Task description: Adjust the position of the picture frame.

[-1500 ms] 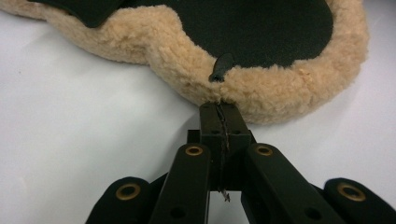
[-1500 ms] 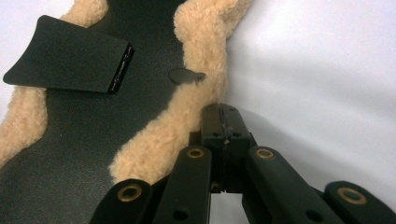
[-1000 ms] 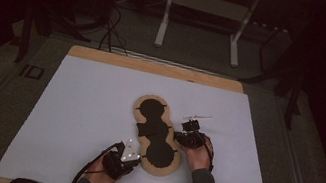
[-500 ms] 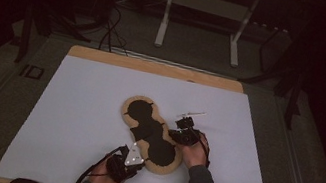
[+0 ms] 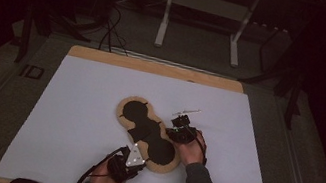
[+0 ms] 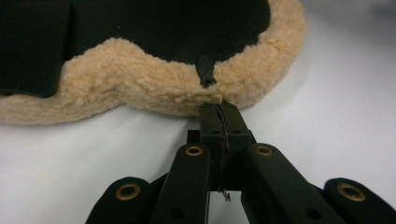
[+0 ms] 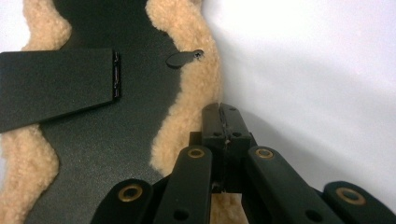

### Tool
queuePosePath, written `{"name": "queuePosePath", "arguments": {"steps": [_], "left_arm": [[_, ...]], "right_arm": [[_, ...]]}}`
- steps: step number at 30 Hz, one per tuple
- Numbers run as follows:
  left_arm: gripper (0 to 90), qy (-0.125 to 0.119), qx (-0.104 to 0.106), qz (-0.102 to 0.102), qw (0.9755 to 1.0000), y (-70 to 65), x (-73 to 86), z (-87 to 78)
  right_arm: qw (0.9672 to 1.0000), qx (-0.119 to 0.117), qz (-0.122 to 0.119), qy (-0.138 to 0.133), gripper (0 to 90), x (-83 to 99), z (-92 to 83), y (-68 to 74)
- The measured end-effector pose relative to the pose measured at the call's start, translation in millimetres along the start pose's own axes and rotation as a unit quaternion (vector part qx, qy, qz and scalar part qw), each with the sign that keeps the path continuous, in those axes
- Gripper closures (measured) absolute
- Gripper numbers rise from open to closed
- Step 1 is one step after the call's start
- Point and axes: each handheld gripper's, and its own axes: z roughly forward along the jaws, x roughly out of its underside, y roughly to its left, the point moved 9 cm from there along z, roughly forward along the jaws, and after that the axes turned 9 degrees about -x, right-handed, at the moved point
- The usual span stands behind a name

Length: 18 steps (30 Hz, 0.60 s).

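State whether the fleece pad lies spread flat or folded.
Spread flat: the fleece pad lies open on the white sheet, black side up, fleece rim showing all round.

Fleece pad (image 5: pixel 146 134) on white-covered table (image 5: pixel 72 106)

And there's the peanut-shaped pad of tan fleece with a black centre (image 5: pixel 147 135), lying flat on the table's white sheet (image 5: pixel 72 106), slanted corner to corner. A black strap (image 7: pixel 56 86) crosses its waist, and small black tabs (image 6: pixel 204 70) sit at the fleece rim.
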Motion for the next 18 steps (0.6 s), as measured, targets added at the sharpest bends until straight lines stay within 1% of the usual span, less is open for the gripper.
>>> {"name": "queuePosePath", "arguments": {"steps": [6,8,13,15,18], "left_arm": [[90.0,0.000,0.002,0.002,1.0000,-5.1,-0.5,-0.1],[90.0,-0.001,0.006,0.003,1.0000,-7.9,-0.8,-0.3],[90.0,-0.004,0.013,0.013,0.9998,-15.6,-2.0,-0.3],[90.0,-0.004,0.015,0.013,0.9998,-15.6,-1.9,-0.3],[90.0,-0.005,0.017,0.012,0.9998,-15.5,-2.0,-0.2]], "right_arm": [[1.0000,-0.001,-0.009,-0.002,90.0,-3.7,3.8,4.6],[0.9998,-0.002,-0.017,-0.002,90.0,-4.9,5.4,7.2],[0.9994,-0.011,-0.031,-0.006,90.0,-7.6,9.8,14.1],[0.9992,-0.012,-0.038,-0.007,90.0,-9.1,12.0,18.4],[0.9992,-0.015,-0.037,-0.009,90.0,-8.9,11.9,17.9]]}}
